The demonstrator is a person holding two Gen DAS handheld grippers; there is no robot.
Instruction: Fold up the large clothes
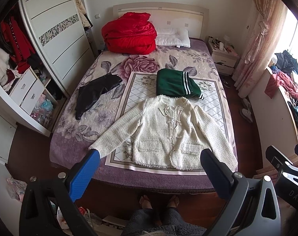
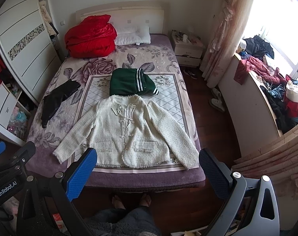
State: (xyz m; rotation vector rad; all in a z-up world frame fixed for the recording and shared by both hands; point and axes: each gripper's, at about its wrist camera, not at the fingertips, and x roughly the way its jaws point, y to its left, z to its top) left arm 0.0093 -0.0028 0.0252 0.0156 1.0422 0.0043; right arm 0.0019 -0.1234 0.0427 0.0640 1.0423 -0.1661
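Observation:
A cream tweed jacket lies flat, front up, with both sleeves spread, on a patterned mat near the foot of the bed. Behind it rests a folded green garment with white stripes. A black garment lies crumpled to the left. My left gripper is open, held above the bed's foot before the jacket hem. My right gripper is also open, nothing between its fingers, hovering at the same edge.
A red quilt and white pillow sit at the headboard. A wardrobe stands left, a nightstand right, and a clothes-strewn sill by the window. A person's feet stand at the bed's foot.

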